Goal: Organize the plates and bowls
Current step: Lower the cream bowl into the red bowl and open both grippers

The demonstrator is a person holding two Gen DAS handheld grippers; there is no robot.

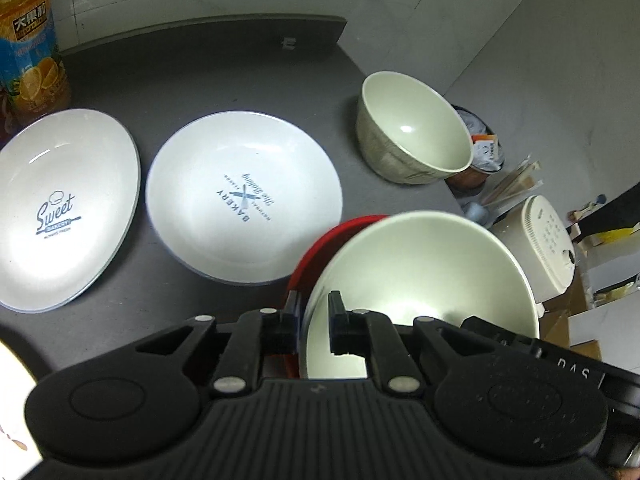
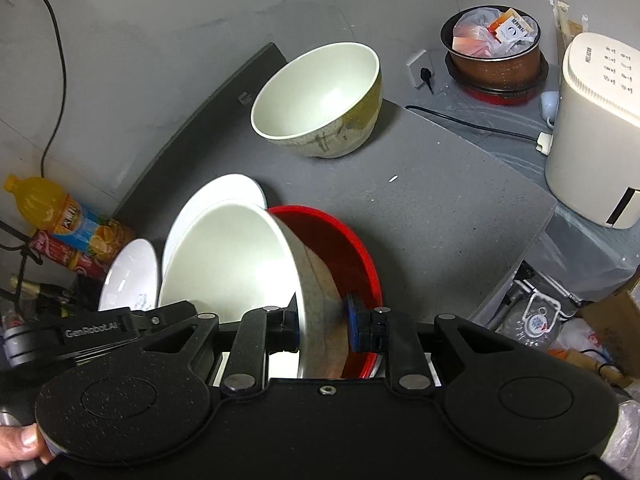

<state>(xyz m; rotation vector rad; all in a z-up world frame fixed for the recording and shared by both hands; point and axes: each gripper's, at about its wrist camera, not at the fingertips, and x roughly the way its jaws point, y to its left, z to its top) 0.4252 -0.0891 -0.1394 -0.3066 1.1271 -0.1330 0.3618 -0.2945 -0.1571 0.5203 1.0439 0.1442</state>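
Observation:
A cream bowl (image 1: 420,272) (image 2: 228,256) hangs tilted over a red bowl (image 1: 320,240) (image 2: 348,248) on the dark table (image 2: 440,200). My left gripper (image 1: 315,320) is shut on its rim, one finger inside and one outside. My right gripper (image 2: 324,328) is shut on the bowl's wall at the opposite side. A second cream bowl (image 1: 412,128) (image 2: 316,96) stands upright farther back. Two white printed plates (image 1: 60,208) (image 1: 240,200) lie side by side to the left. In the right wrist view the held bowl partly hides them.
An orange juice bottle (image 1: 32,60) (image 2: 60,212) stands at the table's left end. Past the table's right edge are a cream appliance (image 2: 592,128), a dark pot (image 2: 496,48) stuffed with bags, and a black cable (image 2: 472,124). Clutter lies below that edge.

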